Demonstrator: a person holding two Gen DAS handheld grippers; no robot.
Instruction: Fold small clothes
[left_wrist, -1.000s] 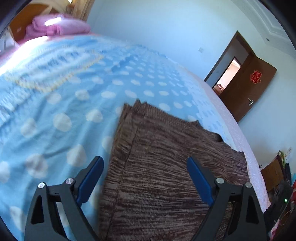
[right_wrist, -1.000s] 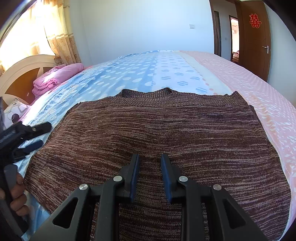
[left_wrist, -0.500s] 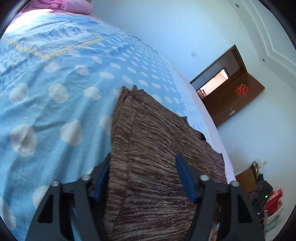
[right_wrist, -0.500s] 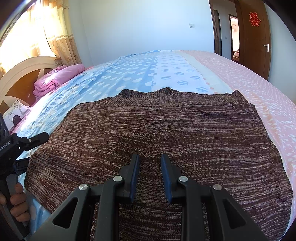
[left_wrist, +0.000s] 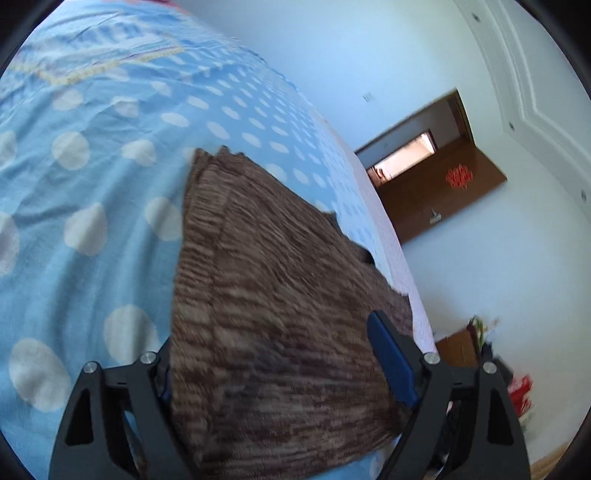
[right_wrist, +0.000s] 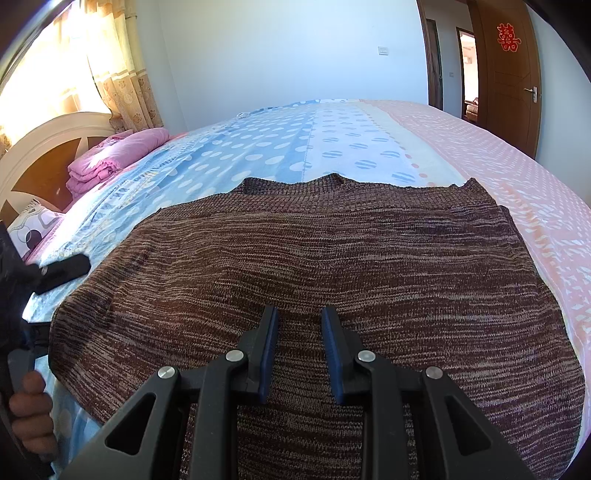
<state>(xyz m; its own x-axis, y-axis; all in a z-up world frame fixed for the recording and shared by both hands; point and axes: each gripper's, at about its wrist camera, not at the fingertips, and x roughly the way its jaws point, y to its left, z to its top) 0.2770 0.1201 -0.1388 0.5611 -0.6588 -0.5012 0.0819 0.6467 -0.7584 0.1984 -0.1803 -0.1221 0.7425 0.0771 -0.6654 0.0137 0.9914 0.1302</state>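
A brown knit sweater (right_wrist: 332, 258) lies spread flat on the bed, its neckline at the far side. My right gripper (right_wrist: 299, 314) sits low over the sweater's near middle. Its jaws stand a narrow gap apart, and only flat knit shows between them. My left gripper (left_wrist: 269, 332) is at the sweater's (left_wrist: 277, 277) left edge, rolled to one side, and its jaws are opening wide. The cloth edge lies between them and drapes over the left finger; the blue right pad (left_wrist: 391, 362) stands clear above the knit. In the right wrist view a black finger (right_wrist: 62, 273) of that gripper shows, with a hand (right_wrist: 29, 406) on its handle.
The bed sheet (left_wrist: 92, 166) is blue with white dots, turning pink (right_wrist: 517, 177) on the right. Folded pink bedding (right_wrist: 114, 158) lies by the headboard (right_wrist: 44, 147) at far left. A brown door (right_wrist: 509, 74) stands beyond the bed, and clutter (left_wrist: 517, 387) sits on the floor.
My left gripper has rolled and tilted and slid in at the sweater's left edge, so its left finger is now under the cloth. The right gripper and the sweater have not moved.
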